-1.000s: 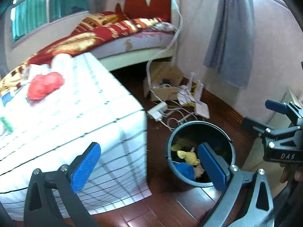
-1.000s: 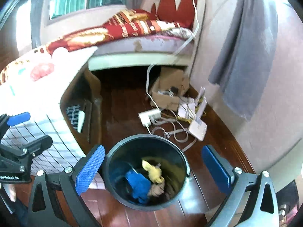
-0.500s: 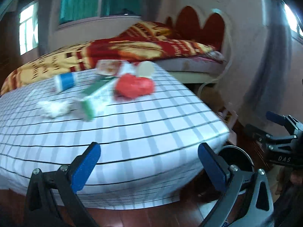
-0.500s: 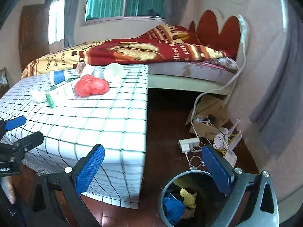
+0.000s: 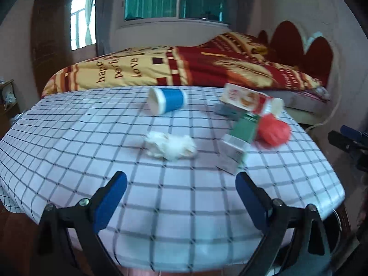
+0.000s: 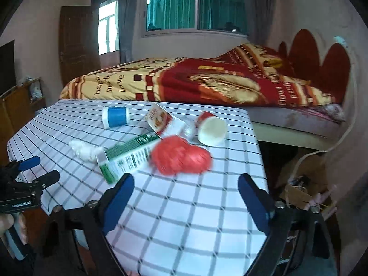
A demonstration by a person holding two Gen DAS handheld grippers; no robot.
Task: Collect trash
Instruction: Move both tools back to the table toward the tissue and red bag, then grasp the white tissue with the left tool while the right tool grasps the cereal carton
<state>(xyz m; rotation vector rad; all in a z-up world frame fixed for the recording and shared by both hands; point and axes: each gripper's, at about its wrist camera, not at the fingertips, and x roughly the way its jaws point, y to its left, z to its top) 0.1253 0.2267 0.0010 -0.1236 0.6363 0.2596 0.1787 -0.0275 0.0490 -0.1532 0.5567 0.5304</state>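
Trash lies on the checked tablecloth (image 5: 172, 197): a white crumpled tissue (image 5: 170, 146), a blue-and-white cup (image 5: 166, 100) on its side, a green-and-white carton (image 5: 239, 146), a red crumpled bag (image 5: 273, 131) and a red-and-white box (image 5: 243, 97). In the right wrist view I also see the tissue (image 6: 85, 149), the blue cup (image 6: 115, 116), the carton (image 6: 128, 157), the red bag (image 6: 181, 157), the box (image 6: 161, 119) and a red-and-white cup (image 6: 211, 127). My left gripper (image 5: 181, 203) is open and empty, short of the tissue. My right gripper (image 6: 187, 203) is open and empty, short of the red bag.
A bed with a red-and-yellow blanket (image 5: 184, 66) stands behind the table. A cardboard box and cables (image 6: 303, 191) lie on the floor to the right of the table. A wooden cabinet (image 6: 20, 103) stands at the left. The bin's rim (image 5: 337, 218) shows at the lower right of the left wrist view.
Both grippers have swung up and left, away from the bin on the floor, and now face the tabletop with the trash. Both have stayed open and empty.
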